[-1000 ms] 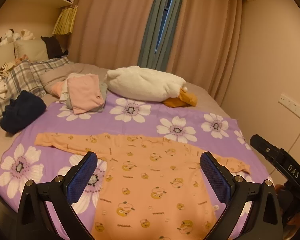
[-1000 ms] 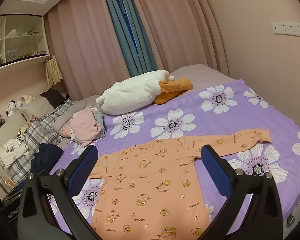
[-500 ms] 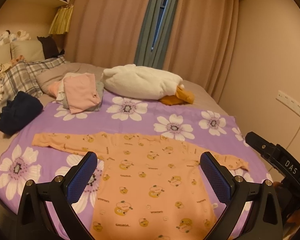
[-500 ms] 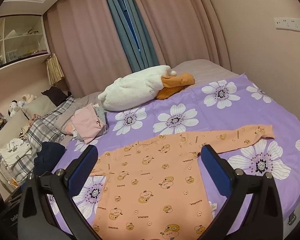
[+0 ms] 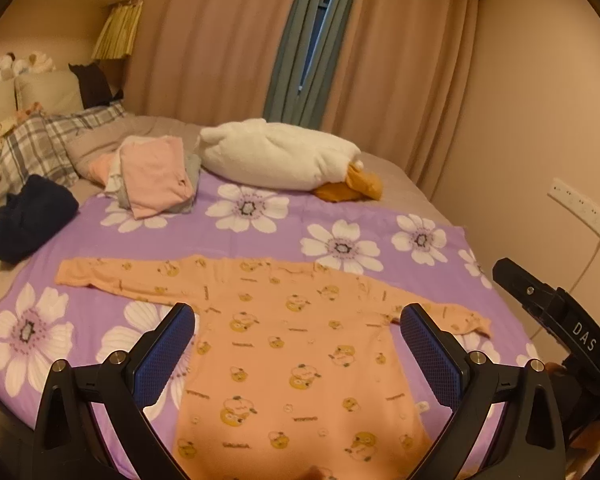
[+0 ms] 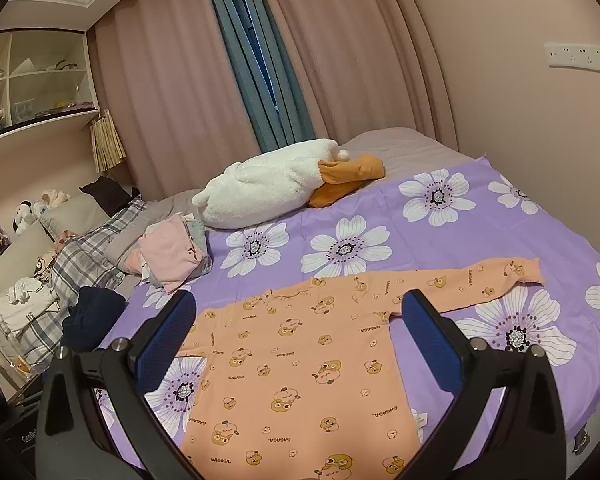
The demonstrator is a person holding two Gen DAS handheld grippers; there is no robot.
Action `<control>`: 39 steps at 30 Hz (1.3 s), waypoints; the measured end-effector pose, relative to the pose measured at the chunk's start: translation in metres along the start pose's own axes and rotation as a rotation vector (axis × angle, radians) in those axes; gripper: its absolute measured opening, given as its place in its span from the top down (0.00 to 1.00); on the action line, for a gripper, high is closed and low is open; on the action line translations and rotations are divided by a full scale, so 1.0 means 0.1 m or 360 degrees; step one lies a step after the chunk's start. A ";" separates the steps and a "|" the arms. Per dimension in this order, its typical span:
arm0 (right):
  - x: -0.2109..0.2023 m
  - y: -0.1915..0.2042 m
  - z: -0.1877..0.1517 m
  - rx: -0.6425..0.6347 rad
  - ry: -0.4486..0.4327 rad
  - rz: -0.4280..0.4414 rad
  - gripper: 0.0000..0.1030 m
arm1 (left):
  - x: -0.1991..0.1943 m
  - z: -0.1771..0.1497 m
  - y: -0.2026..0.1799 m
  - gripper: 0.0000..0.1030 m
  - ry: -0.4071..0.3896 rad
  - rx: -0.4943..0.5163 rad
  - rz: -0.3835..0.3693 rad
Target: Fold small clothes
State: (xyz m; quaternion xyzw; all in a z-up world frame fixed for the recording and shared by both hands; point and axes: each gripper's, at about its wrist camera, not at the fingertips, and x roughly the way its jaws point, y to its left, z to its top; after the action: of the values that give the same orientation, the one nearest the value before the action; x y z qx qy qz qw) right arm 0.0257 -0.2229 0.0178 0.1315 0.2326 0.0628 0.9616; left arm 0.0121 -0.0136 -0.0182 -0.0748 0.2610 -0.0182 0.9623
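An orange long-sleeved baby shirt with duck prints lies flat on the purple flowered sheet, both sleeves spread sideways. It also shows in the right wrist view. My left gripper is open and empty, held above the shirt's body. My right gripper is open and empty, also above the shirt's body. Part of the right gripper's black frame shows at the right edge of the left wrist view.
A stack of folded pink and grey clothes lies at the far left of the sheet. A white plush duck lies behind it. A dark blue garment and plaid pillows lie at the left. A wall stands at the right.
Both grippers have drawn back and up slightly, so the shirt sits a little farther away in both views. Nothing was grasped; the shirt has not moved.
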 end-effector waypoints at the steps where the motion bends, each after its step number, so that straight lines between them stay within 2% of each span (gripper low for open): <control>1: 0.00 0.00 0.00 0.0002 -0.0002 0.0001 0.00 | 0.01 0.00 0.01 0.01 0.0010 -0.0016 0.0002; 9: 0.01 -0.01 0.00 0.0010 0.0005 -0.0003 0.00 | 0.02 -0.04 0.10 0.01 0.0017 -0.0180 -0.0085; 15: -0.01 0.01 -0.01 -0.0001 -0.0017 -0.0027 0.00 | 0.01 0.00 0.03 0.01 -0.0003 -0.0137 -0.0006; 19: -0.03 0.03 -0.01 -0.0032 -0.0053 -0.0035 0.00 | -0.01 0.01 0.03 0.01 0.0004 -0.0117 -0.0022; 26: -0.05 0.06 -0.02 -0.0082 -0.0080 -0.0027 0.00 | 0.01 0.03 0.02 0.01 0.0003 -0.0085 0.0055; 31: 0.01 0.05 -0.02 -0.0070 -0.0062 -0.0070 0.00 | -0.02 0.05 0.06 0.01 -0.0011 -0.0129 0.0046; 39: 0.01 0.10 -0.04 -0.0118 -0.0054 -0.0061 0.01 | 0.01 0.05 0.02 0.01 -0.0008 -0.0117 0.0048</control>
State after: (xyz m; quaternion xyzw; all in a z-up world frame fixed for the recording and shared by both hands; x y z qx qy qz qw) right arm 0.0238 -0.2120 0.0171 0.0923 0.2161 0.0508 0.9707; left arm 0.0150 -0.0107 -0.0146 -0.1064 0.2601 0.0061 0.9597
